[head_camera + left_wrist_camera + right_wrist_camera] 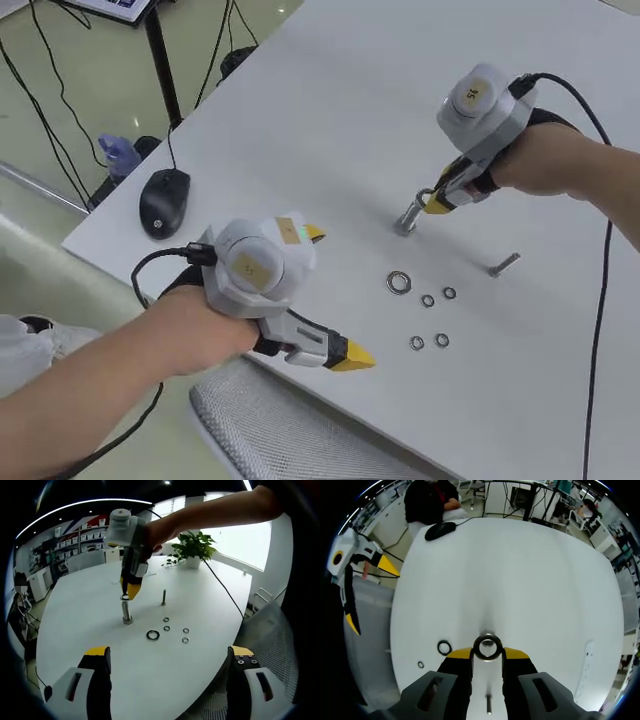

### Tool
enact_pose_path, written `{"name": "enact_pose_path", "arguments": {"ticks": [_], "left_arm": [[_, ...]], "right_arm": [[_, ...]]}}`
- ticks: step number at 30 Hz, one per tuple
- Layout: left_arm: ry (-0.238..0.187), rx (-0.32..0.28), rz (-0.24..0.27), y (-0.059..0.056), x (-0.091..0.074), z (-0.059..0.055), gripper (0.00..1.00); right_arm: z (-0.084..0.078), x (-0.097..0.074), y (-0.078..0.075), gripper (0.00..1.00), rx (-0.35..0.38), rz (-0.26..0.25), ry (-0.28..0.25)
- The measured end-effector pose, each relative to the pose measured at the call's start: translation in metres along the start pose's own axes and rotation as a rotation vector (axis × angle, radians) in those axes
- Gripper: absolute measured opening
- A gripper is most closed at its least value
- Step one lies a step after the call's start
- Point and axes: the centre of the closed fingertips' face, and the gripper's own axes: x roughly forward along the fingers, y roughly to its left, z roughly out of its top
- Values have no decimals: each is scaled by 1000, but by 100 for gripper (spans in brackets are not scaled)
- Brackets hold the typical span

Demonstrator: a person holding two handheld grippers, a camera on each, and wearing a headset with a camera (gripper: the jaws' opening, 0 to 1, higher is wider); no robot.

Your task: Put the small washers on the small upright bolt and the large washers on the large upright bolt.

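1. Your right gripper [487, 652] has its yellow-tipped jaws drawn narrow on a large silver steel ring washer [487, 647]. They pinch it by the rim, with its hole facing the camera.
2. Directly under those jaws stands the large grey steel upright bolt [126, 614]. The held washer sits just over the bolt's top, and I cannot tell whether the two touch.
3. Your left gripper [170, 652] has its jaws spread wide with nothing between them. It hangs over the near edge of the white table [330, 100].
4. Ahead of the left jaws, between them and the large bolt, a second large silver washer [153, 635] lies flat on the table.
5. Just to the right of that washer, also ahead of the left jaws, four small silver washers [166, 628] lie flat in a loose cluster, each apart from the others.
6. Beyond the cluster, near the right gripper's jaws and to their right in the left gripper view, the small thin steel upright bolt [163, 596] stands on the table.
7. Well away from both pairs of jaws, a black computer mouse [163, 200] rests near the table's left corner.
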Motion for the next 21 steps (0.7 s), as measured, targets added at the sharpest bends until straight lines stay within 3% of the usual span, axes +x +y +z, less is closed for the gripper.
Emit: {"name": "enact_pose_path", "arguments": {"ticks": [6,21], "left_arm": [[19,-4,2,1,0,-7,96],[11,-19,-6,2,3,-6,94]], "right_arm": [[1,8,-1,22,-8,7,10],[1,32,-14,22,-41,12,36]]}}
